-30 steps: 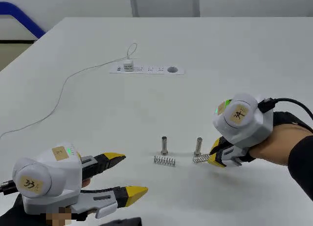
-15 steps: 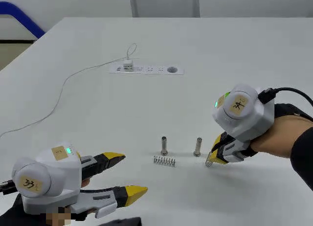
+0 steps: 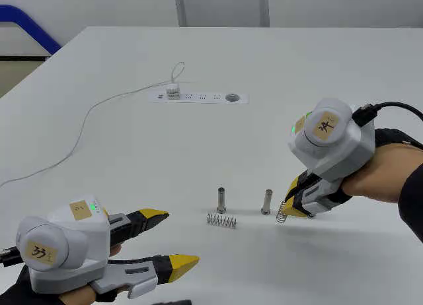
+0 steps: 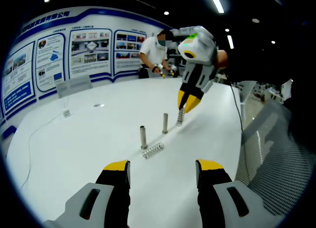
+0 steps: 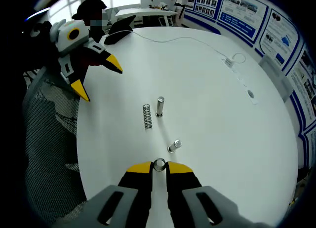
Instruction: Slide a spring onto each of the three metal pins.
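Head view: right gripper (image 3: 291, 209) clamped on a small coiled steel spring (image 3: 281, 213), which hangs tilted just right of a short upright metal pin (image 3: 267, 202) | second metal pin (image 3: 221, 200) upright to its left | loose coiled spring (image 3: 221, 220) lying flat on white table (image 3: 165, 153) just before second pin | left gripper (image 3: 177, 237) jaws spread, empty, well apart at lower left.

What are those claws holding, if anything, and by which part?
The right gripper pinches a spring by its upper end; the left gripper is open, holding nothing.
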